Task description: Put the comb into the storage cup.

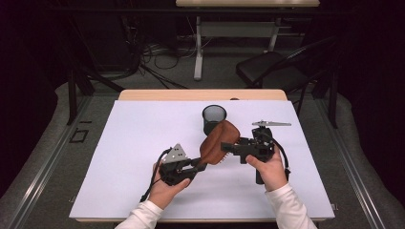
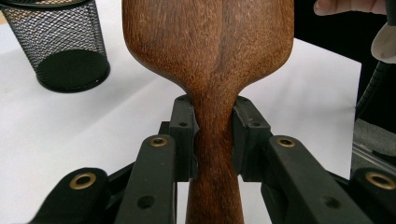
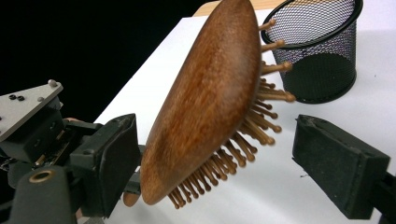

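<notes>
Wooden and dark brown, the hairbrush (image 2: 210,70) is sitting in my left gripper (image 2: 212,140): in the left gripper view both pads are pressing on its narrow neck from either side, just below where the handle widens into the head, so that gripper is clenched on the brush. From the high view I am holding the brush (image 1: 217,140) lifted off the white table (image 1: 133,162), its head tilted up and away from me toward the middle of the table, with my left hand (image 1: 165,188) wrapped around the tool underneath.

My right gripper (image 3: 205,158) is standing spread wide on both sides of the brush head. In the right gripper view one jaw is just behind the smooth back and the other is well clear of the wooden bristles (image 3: 252,126), so it is gripping nothing. My right hand (image 1: 270,167) is carrying it in from the right.

Farther off, a black mesh cup (image 1: 214,119) is standing upright on the table just beyond the brush head, with wooden tabletop edge (image 1: 200,94) showing behind the white surface.
</notes>
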